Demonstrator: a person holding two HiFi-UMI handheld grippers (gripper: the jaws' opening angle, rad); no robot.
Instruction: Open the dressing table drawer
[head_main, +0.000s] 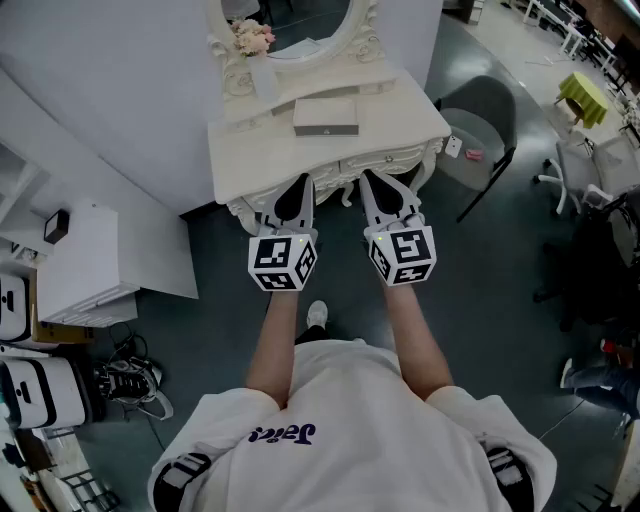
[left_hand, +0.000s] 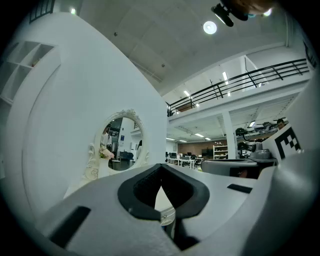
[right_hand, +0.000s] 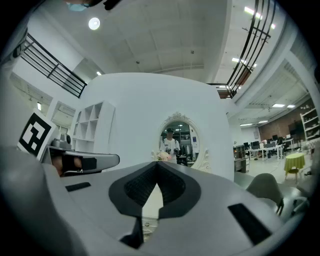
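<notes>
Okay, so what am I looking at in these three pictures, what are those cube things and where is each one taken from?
There is no robot: a person holds a two-jaw tool in each hand. The head view comes from a camera on their head, looking down at the left tool and right tool; the patterned cubes are part of them. The left and right gripper views come from cameras riding on each tool, looking along its jaws. Both pairs of jaws are together, holding nothing. Ahead stands a white dressing table with a mirror, flowers and a flat box on top. Its drawer looks closed.
</notes>
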